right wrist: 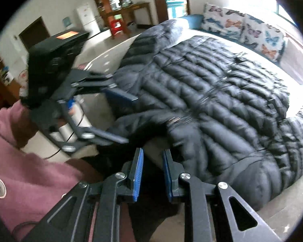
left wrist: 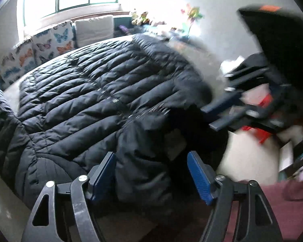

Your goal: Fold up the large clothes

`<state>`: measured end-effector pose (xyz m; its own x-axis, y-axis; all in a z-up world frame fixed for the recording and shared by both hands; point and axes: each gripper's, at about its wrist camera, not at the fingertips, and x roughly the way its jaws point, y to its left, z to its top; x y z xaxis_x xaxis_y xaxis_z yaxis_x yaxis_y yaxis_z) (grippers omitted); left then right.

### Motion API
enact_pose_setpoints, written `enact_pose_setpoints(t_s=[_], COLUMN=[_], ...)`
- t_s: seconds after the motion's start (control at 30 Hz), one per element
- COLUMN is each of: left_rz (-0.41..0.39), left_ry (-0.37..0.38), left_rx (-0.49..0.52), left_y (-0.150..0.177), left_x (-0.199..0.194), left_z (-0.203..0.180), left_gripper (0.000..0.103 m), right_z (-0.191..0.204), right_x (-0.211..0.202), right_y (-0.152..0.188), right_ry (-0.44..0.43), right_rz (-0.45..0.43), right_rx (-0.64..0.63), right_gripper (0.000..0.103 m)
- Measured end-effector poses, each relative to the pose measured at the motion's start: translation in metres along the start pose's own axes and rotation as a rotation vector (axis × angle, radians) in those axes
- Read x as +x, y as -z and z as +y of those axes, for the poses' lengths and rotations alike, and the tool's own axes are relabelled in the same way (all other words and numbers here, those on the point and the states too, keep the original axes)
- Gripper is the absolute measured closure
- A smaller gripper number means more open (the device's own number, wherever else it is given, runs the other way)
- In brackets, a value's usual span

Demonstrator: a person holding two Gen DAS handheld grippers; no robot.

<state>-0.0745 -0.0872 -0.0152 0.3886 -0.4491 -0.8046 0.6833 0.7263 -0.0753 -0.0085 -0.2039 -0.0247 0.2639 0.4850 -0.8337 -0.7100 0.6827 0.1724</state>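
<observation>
A large black quilted puffer jacket lies spread flat on a pale surface, front up, its collar end towards me. In the left wrist view my left gripper stands open over that near end, and a fold of jacket lies loose between its blue pads. The right wrist view shows the left gripper wide apart at the jacket's edge. My right gripper is shut to a narrow slit just off the collar edge. I see nothing pinched in it.
Butterfly-print cushions line a bench under a bright window behind the jacket. A person's pink sleeve is at the near side. Toys and a flower pot stand at the far end. A red stool is across the room.
</observation>
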Motion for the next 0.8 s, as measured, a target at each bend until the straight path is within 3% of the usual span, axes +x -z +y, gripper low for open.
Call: enact_pose_setpoints(t_s=[0.07,0.17,0.33,0.47,0.53,0.6,0.7,0.8], left_rz=[0.027,0.005,-0.056,-0.039,-0.028,-0.014,-0.009,-0.035], left_ry=[-0.042,-0.013,0.019,0.043,0.031,0.038,0.055,0.088], left_rx=[0.010,-0.050,-0.075,-0.078,-0.060,-0.046,-0.034,-0.043], left_y=[0.003,0.005,0.001,0.000,0.003,0.007,0.010,0.007], left_x=[0.011,0.008,-0.012,-0.010,-0.009,-0.010,-0.018,-0.035], left_z=[0.003,0.017,0.026,0.025,0.022,0.022,0.024,0.031], left_gripper=[0.068,0.080,0.085,0.085,0.085,0.085,0.084,0.084], right_z=[0.009,0.013,0.005,-0.004,0.001,0.002,-0.003,-0.003], right_x=[0.012,0.028,0.057,0.087,0.088,0.078,0.043,0.009], right_y=[0.006,0.010,0.002,0.002,0.004,0.006,0.010,0.010], right_ry=[-0.013,0.001,0.028,0.119,0.135,0.103,-0.014,-0.054], right_rz=[0.026,0.031,0.010,0.027,0.010,0.025,0.009,-0.030], right_rx=[-0.002,0.009,0.061,0.133,0.104,0.082,0.113,0.094], right_gripper=[0.081,0.081,0.081,0.081,0.081,0.081,0.081,0.081])
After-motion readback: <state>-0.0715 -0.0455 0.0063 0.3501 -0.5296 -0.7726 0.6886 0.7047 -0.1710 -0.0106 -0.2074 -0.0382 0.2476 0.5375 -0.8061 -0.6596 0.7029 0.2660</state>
